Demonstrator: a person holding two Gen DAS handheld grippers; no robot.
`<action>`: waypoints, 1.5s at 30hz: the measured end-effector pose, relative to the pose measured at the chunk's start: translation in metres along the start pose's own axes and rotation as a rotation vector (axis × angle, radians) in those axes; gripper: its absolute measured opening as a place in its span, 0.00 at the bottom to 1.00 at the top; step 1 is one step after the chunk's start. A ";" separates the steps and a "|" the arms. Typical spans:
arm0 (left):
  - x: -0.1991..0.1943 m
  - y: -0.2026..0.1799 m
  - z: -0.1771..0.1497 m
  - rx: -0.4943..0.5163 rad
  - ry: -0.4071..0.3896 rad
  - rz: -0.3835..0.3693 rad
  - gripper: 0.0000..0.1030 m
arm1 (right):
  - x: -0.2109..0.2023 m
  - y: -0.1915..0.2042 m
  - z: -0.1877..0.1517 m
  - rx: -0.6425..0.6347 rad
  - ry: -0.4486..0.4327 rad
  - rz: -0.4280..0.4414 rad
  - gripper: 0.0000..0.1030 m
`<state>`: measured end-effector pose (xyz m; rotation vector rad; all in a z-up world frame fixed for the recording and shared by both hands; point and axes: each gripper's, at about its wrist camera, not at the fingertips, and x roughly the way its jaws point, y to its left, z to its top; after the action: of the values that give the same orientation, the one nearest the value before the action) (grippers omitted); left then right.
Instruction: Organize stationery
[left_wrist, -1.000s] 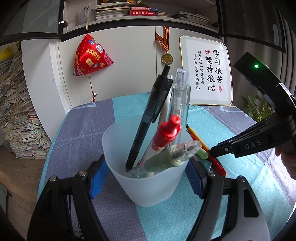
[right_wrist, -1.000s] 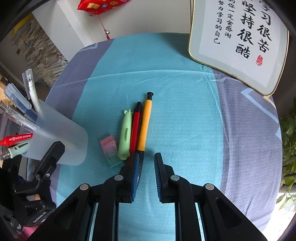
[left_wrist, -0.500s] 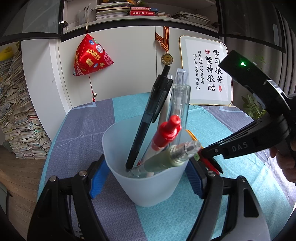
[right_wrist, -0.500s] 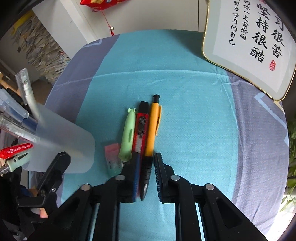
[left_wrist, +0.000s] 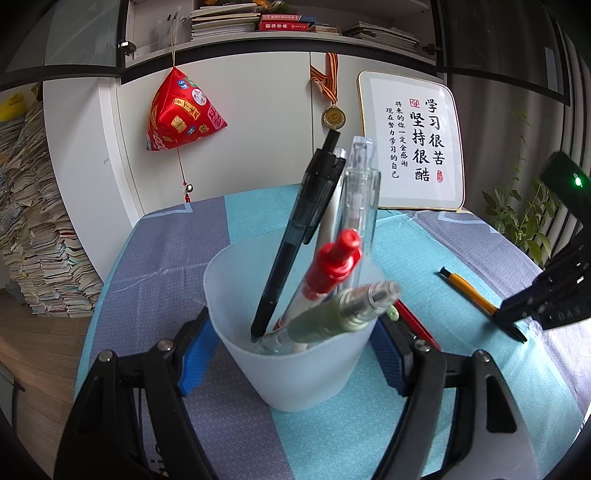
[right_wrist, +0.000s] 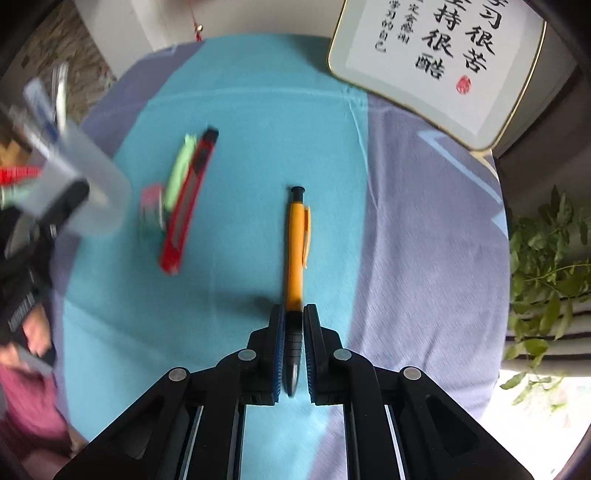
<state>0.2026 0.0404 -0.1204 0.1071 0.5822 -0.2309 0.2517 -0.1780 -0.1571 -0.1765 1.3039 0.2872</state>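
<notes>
- The left gripper (left_wrist: 291, 354) sits low by the frosted plastic cup (left_wrist: 295, 369), pointing a bit downward across the table.
- Its two blue pads (left_wrist: 194, 363) press on both sides of the cup, so it is squeezing the cup and holding it upright on the blue and grey tablecloth (left_wrist: 177, 266).
- Inside the cup stand a black pen (left_wrist: 295, 240), a clear pen (left_wrist: 360, 195), a red-capped pen (left_wrist: 330, 269) and a pale green pen (left_wrist: 343, 310). They all lean toward the far side of the cup.
- The right gripper (right_wrist: 293, 343) points steeply down at the table, out to the right of the cup.
- Its jaws are pinched tight on the dark tip end of the orange mechanical pencil (right_wrist: 295, 254). The rest of the pencil sticks out past the fingers, away from the gripper.
- In the left view the same pencil (left_wrist: 469, 291) shows well to the right of the cup, with the black right gripper (left_wrist: 509, 319) at its near end.
- A red box cutter (right_wrist: 190, 199) lies between the cup (right_wrist: 96, 192) and the pencil, closer to the cup. A light green thing (right_wrist: 179, 171) lies right beside it on the cup's side. It is too blurry to name.
- A small pink and green eraser (right_wrist: 151, 208) lies just beside the cup.
- A white board with black brush writing (left_wrist: 412, 142) leans up at the far edge of the table, behind the cup.
- A red cloth charm (left_wrist: 181, 110) and a gold medal (left_wrist: 334, 117) hang on the white cupboard behind the cup.
- A bit of a person's hand (right_wrist: 37, 332) and a pink sleeve (right_wrist: 29, 406) show by the left gripper, near the cup.
</notes>
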 end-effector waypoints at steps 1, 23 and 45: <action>0.000 0.000 0.000 0.000 0.000 0.000 0.72 | 0.001 -0.001 -0.002 -0.010 0.014 -0.006 0.10; 0.000 0.001 0.000 0.002 0.001 0.001 0.72 | 0.020 0.001 0.061 0.060 -0.041 -0.032 0.13; 0.000 0.001 0.000 0.002 0.001 0.001 0.72 | -0.181 0.075 0.046 -0.072 -0.538 0.207 0.13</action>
<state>0.2028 0.0410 -0.1201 0.1094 0.5829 -0.2307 0.2282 -0.1137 0.0319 -0.0190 0.7776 0.5198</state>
